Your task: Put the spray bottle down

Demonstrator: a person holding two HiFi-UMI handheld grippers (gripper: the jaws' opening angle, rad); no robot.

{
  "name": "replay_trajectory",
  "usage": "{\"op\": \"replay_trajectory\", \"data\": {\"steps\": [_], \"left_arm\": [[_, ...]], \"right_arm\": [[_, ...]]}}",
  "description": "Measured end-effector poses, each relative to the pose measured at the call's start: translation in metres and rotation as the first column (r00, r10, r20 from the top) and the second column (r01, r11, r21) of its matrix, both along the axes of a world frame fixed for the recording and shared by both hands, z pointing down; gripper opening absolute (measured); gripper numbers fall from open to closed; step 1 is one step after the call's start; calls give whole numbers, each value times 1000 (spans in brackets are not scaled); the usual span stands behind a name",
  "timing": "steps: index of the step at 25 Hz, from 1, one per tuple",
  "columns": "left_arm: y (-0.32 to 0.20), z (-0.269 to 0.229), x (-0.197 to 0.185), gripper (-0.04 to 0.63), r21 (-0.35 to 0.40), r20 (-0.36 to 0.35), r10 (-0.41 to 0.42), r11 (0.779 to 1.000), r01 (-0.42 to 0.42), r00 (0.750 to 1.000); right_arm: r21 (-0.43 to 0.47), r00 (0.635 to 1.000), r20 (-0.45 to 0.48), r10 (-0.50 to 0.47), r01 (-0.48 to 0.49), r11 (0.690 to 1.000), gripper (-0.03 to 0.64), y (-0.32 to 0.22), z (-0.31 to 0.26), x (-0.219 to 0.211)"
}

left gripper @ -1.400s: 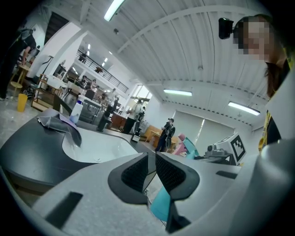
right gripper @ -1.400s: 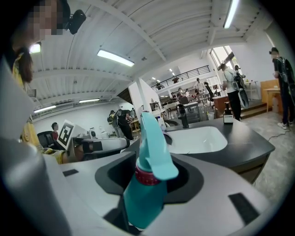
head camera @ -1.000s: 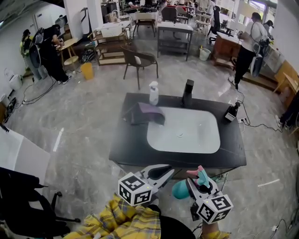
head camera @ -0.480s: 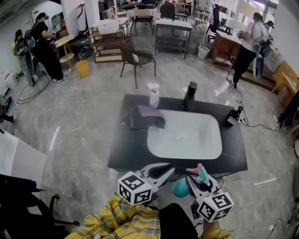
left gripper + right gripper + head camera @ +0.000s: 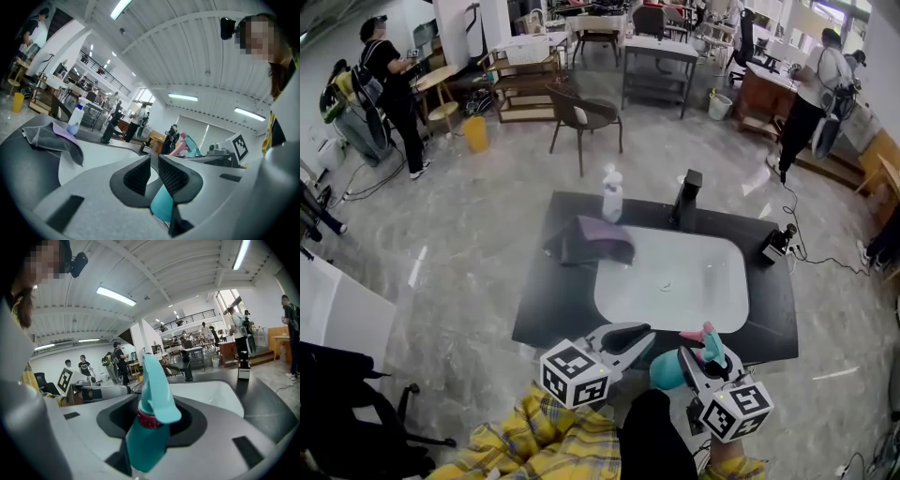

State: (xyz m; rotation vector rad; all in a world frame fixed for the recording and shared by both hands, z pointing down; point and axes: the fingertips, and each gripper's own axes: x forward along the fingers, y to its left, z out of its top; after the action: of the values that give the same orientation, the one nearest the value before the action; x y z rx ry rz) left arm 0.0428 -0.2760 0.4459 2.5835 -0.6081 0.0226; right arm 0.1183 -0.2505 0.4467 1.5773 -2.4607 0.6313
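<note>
At the near edge of the black counter [image 5: 546, 302], both tongs hover side by side, short of the white sink basin [image 5: 698, 281].

1. Right gripper [image 5: 701, 364]: the jaws stand wide and are clamped on the teal spray bottle [image 5: 664, 374]. In the right gripper view the bottle rises between the pads, gripped near its red collar, with the spray head pointing toward the basin. The bottle is off the counter, in front of its near edge and beside the left gripper.

2. Left gripper [image 5: 630, 337]: the jaws are drawn together, with only a slit between the ribbed pads [image 5: 140, 176]. Nothing is between them.

3. Counter: a grey and purple cloth [image 5: 591, 239] lies over the basin's left rim. A white spray bottle [image 5: 611, 195] and a black faucet [image 5: 686, 197] stand at the far edge.
</note>
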Motion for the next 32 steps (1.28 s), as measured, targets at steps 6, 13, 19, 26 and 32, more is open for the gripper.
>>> {"op": "replay_trajectory", "data": {"steps": [6, 13, 19, 26, 32], "left_arm": [[-26, -3, 37, 46, 6, 10, -10, 1000, 10, 1000], [-56, -4, 80, 46, 10, 11, -18, 1000, 18, 1000], [-77, -1, 101, 46, 4, 13, -24, 1000, 24, 1000], [-91, 0, 120, 46, -5, 23, -30, 1000, 30, 999], [-101, 0, 136, 46, -4, 32, -27, 1000, 27, 999]], "right_arm": [[1, 999, 10, -43, 43, 999, 173, -31, -1, 27], [-1, 997, 14, -81, 81, 997, 173, -64, 0, 60], [-10, 996, 19, -92, 92, 996, 173, -86, 5, 80], [-13, 994, 26, -104, 105, 994, 173, -101, 3, 97], [-10, 994, 30, -101, 102, 995, 173, -114, 3, 114]]}}
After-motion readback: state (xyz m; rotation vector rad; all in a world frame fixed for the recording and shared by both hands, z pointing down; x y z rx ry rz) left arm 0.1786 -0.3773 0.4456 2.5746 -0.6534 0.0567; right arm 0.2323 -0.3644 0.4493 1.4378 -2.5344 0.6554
